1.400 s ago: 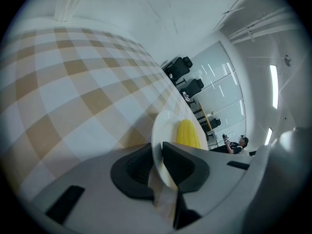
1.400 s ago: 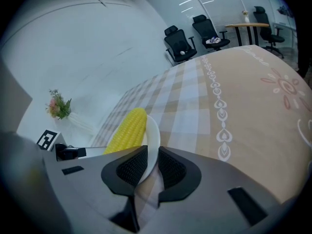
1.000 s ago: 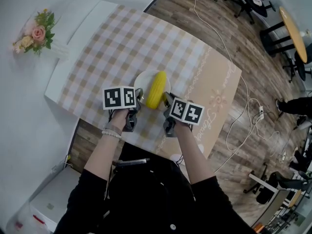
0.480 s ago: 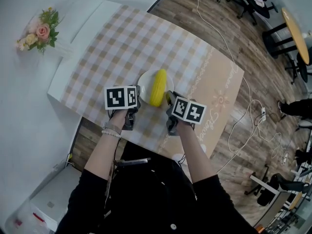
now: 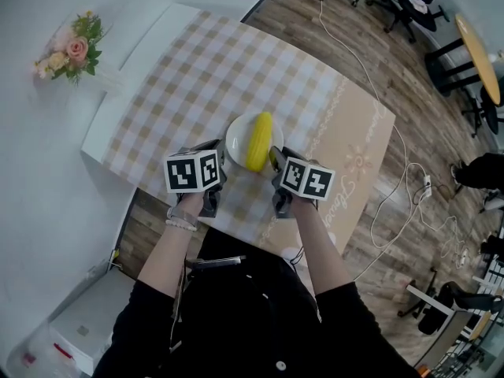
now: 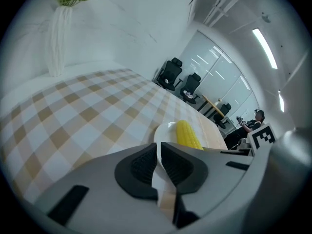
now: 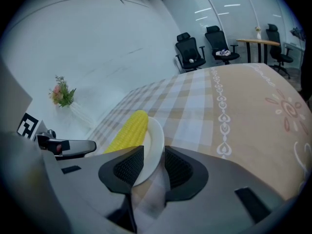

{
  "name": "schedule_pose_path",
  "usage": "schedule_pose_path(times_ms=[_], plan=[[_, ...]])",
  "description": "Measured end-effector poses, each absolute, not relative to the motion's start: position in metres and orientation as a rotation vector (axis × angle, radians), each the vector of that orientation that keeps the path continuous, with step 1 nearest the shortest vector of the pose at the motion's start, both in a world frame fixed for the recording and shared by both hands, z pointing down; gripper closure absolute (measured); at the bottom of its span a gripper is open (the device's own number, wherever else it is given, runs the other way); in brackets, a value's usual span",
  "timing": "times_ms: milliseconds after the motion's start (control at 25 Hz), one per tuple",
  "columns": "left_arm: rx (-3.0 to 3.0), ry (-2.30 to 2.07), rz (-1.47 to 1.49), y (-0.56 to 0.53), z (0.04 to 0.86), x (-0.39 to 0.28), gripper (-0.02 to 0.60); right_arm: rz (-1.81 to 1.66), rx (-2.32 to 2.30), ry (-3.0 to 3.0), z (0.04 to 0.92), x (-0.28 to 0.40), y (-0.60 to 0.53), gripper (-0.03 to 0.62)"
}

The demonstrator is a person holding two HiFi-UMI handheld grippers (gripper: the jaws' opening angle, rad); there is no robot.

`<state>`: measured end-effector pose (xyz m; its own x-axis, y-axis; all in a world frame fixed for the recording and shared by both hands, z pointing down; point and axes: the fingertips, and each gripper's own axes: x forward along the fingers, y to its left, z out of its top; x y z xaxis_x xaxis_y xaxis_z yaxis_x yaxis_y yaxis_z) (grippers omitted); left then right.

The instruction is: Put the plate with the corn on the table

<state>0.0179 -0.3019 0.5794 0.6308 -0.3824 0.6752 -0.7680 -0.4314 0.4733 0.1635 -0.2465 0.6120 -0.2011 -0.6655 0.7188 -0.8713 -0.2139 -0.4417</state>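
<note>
Left hand-held gripper [image 5: 221, 153] has its jaws nearly together, pinching the near-left rim of the white plate [image 5: 236, 135]; in the left gripper view the thin rim runs down between the two dark pads [image 6: 141, 165] of this hand-held gripper [image 6: 158, 154]. Opposite it, the right hand-held gripper [image 5: 275, 158] clamps the plate's right rim, its jaws a little wider, with the plate [image 7: 154, 139] edge-on between them. The yellow corn [image 5: 258, 140] lies lengthwise on the plate, between the two hand-held grippers and just ahead of their jaws. The plate is over the near part of the checked surface [image 5: 194, 77]; whether it rests on the cloth or hangs just above it cannot be told. A vase of flowers [image 5: 73, 52] stands well apart, at the far left.
</note>
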Motion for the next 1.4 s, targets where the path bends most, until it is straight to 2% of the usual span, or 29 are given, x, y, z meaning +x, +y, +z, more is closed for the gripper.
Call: schedule_pose_path(times_ms=[280, 320, 400, 640, 960, 1400], plan=[[2.135, -0.857, 0.538, -0.281, 0.554, 0.037, 0.557, 1.216, 1.854, -1.84, 0.592, 0.188, -0.232, 0.447], [2.157, -0.853, 0.534, -0.282, 0.549, 0.036, 0.558, 1.197, 1.868, -1.842, 0.588, 0.188, -0.233, 0.453], [2.206, -0.847, 0.524, -0.282, 0.538, 0.036, 0.56, 1.171, 1.908, -1.849, 0.58, 0.19, -0.233, 0.508], [2.35, -0.834, 0.49, -0.279, 0.504, 0.04, 0.565, 1.092, 1.962, -1.921, 0.55, 0.191, -0.228, 0.539], [2.493, -0.832, 0.427, -0.257, 0.464, 0.049, 0.568, 0.91, 1.907, -2.048, 0.507, 0.19, -0.208, 0.543], [2.698, -0.799, 0.387, -0.228, 0.409, 0.048, 0.568, 0.457, 1.857, -2.183, 0.424, 0.184, -0.185, 0.546]])
